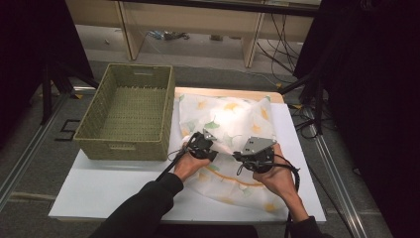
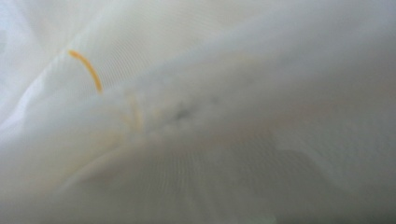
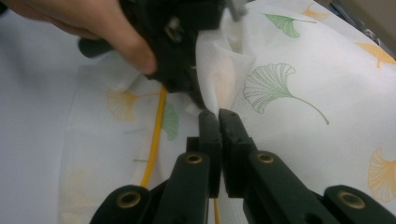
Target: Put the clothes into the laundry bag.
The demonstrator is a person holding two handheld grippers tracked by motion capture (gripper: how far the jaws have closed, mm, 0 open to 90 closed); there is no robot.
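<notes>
White leaf-print cloth [image 1: 233, 124], heaped on the table [image 1: 99, 191] beside the wicker basket [image 1: 126, 111]: right gripper [image 3: 218, 116] pressed together on a fold, left gripper [image 1: 200, 144] buried in fabric, jaw state indeterminable; gathering stage, lift into basket likely next.

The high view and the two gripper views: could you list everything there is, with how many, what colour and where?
Pillowcase: one, white with yellow and green leaf prints and a yellow line, on the table's right half.
Woven basket: one, pale green, empty, on the table's left rear part.
Table: one, white top.
Cables: several, dark, on the floor behind.
Left gripper: one, black, pressed into the pillowcase; its jaws are hidden by the fabric.
Right gripper: one, black, jaws shut on a fold of the pillowcase.
Hands: two, the left hand and the right hand, with dark sleeves.
</notes>
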